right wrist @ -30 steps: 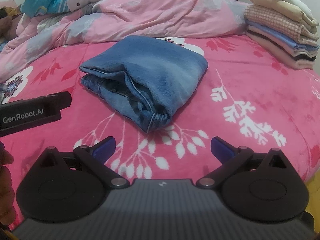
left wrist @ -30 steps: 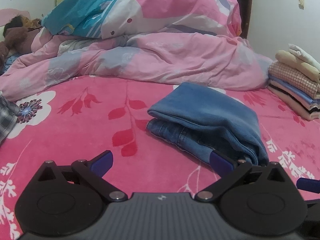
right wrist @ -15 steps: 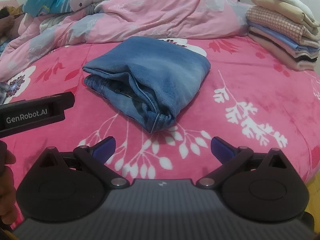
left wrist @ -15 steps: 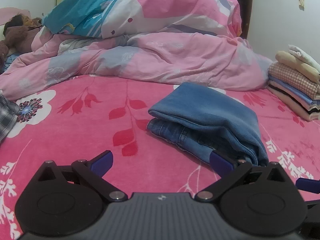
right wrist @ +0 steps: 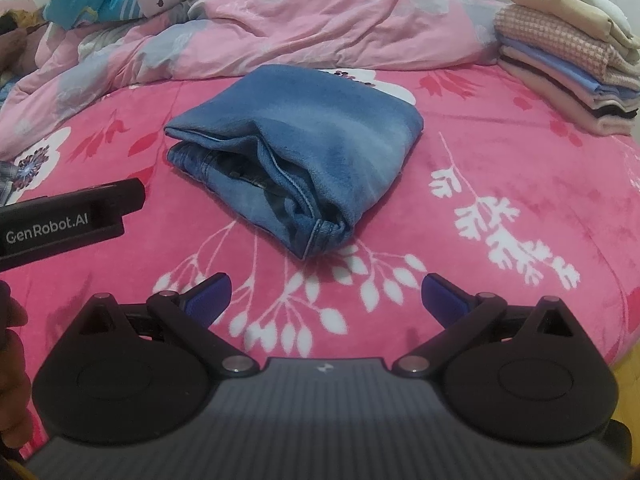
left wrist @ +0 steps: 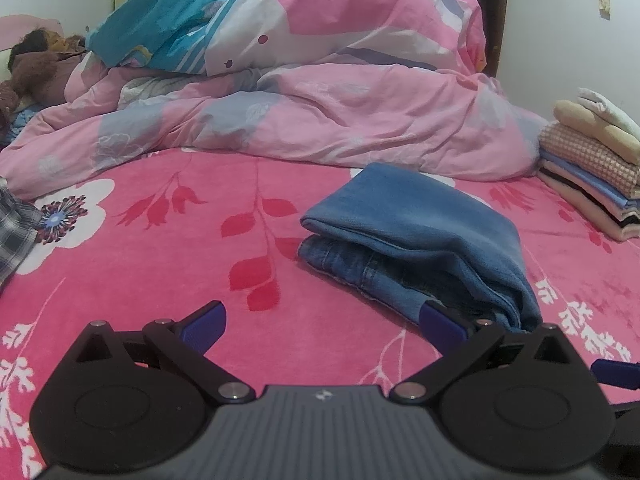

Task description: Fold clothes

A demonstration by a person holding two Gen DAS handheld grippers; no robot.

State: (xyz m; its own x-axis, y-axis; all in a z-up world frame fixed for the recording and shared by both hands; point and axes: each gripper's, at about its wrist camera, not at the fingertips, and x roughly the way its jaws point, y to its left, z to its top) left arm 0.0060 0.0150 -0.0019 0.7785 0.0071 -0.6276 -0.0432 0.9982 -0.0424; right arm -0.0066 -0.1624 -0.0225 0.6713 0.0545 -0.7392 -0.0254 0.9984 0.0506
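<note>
Folded jeans (right wrist: 296,152) lie on the bed (right wrist: 500,152). Left claw (left wrist: 322,326) and right claw (right wrist: 326,300) hover near them, both spread wide, holding nothing.

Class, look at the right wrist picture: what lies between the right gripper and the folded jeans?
Nothing but bare pink floral bedspread separates the open right gripper from the folded jeans; the right wrist view shows it.

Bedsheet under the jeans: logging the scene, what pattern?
Hot pink bedsheet with red and white leaf and flower prints; clearest in the right wrist view.
</note>
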